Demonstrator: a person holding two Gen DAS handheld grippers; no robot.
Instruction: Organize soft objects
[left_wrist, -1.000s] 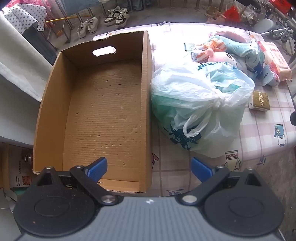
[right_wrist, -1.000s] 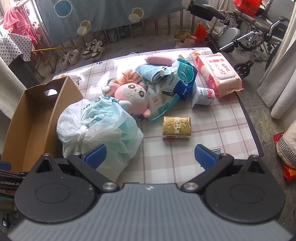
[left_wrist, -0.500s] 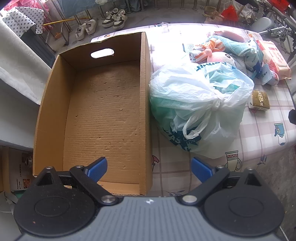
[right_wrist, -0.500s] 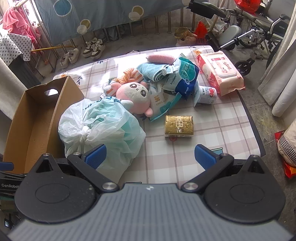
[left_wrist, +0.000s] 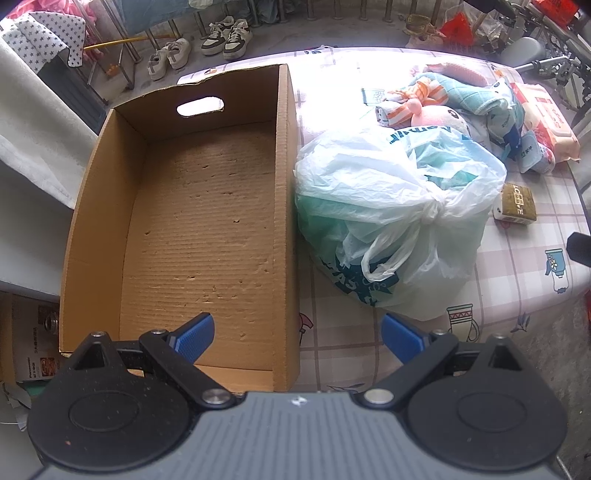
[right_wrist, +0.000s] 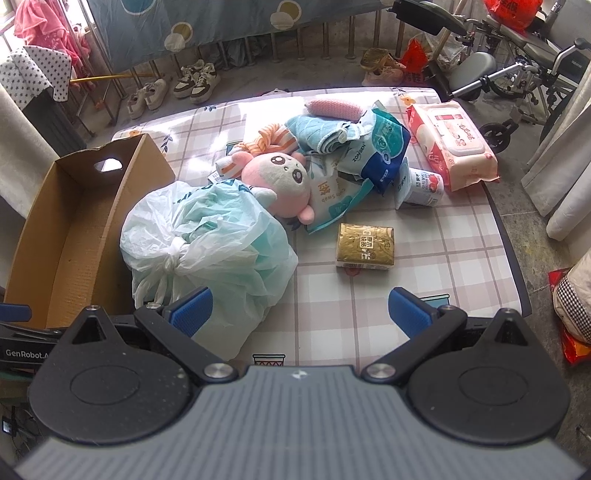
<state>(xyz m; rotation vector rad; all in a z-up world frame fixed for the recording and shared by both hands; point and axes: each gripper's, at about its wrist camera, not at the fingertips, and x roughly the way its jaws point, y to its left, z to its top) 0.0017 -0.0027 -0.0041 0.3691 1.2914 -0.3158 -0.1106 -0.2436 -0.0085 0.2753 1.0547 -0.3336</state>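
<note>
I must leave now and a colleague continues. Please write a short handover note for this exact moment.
Left gripper: open, holding nothing, above the near end of the brown cardboard box.
Right gripper: open, holding nothing, above the checked tablecloth.
Box has nothing inside. The tied white plastic bag lies right beside it; pink plush doll, blue folded towel, gold packet and pink wipes pack lie further away.
Done: nothing packed. Left: all soft items.

Bright daylight is cast from the far side; the tablecloth (left_wrist: 369, 70) is blown out there. Strong fisheye bending is seen at edges. Focus is sharp.
</note>
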